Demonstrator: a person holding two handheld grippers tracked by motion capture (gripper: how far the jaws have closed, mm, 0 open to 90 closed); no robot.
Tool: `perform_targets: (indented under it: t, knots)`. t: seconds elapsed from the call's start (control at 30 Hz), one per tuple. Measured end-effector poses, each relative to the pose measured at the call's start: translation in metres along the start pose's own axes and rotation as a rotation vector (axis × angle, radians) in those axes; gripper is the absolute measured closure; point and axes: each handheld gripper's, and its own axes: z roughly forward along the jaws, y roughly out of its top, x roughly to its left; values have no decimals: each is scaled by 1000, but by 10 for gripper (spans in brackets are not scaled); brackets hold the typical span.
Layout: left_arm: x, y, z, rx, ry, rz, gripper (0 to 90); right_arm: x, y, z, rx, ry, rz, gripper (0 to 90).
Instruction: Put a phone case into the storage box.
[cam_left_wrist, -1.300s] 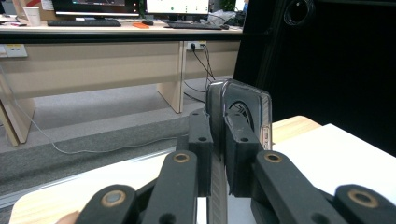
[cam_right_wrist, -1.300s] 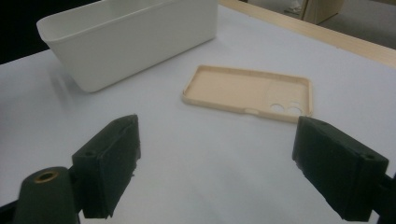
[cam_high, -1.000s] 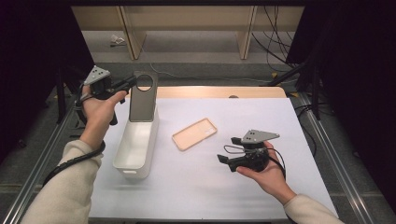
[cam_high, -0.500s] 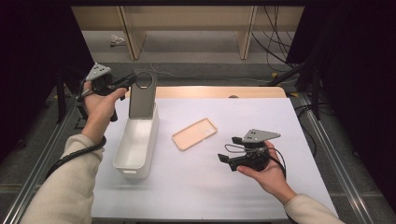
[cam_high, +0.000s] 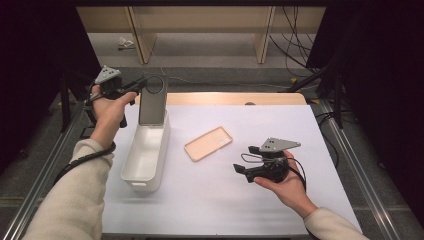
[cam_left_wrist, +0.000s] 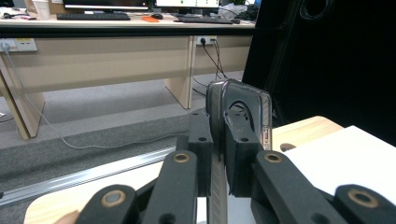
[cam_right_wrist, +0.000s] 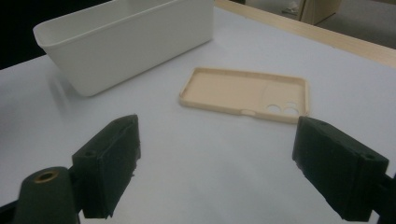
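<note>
My left gripper (cam_high: 141, 88) is shut on the top edge of a dark translucent phone case (cam_high: 152, 102), which hangs upright over the far end of a white bin (cam_high: 136, 183). In the left gripper view the pads (cam_left_wrist: 239, 140) pinch the case (cam_left_wrist: 247, 100) just below its camera cutout. A beige phone case (cam_high: 208, 143) lies open side up on the white mat, right of the bin. My right gripper (cam_high: 243, 170) rests low in the hand near the mat's front right and points toward it. Its jaws stand wide open (cam_right_wrist: 224, 161) with nothing between them, the beige case (cam_right_wrist: 243, 91) and bin (cam_right_wrist: 126, 37) ahead.
The white mat (cam_high: 225, 210) covers a wooden table whose far edge (cam_high: 235, 98) shows behind it. Metal rails (cam_high: 350, 165) run along both sides. Cables (cam_high: 295, 45) and desk legs stand on the floor beyond.
My left hand has crept slightly up with the dark case still pinched. The right hand and the beige case have stayed where they were.
</note>
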Motion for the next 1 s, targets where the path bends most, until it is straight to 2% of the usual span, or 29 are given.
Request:
perform_targets:
  t: [0.37, 1.0]
  knots:
    - [11, -2, 5, 10, 20, -13, 822, -1, 0, 1, 0, 0, 0, 160]
    - [14, -10, 14, 24, 19, -22, 821, -1, 0, 1, -1, -1, 5, 160]
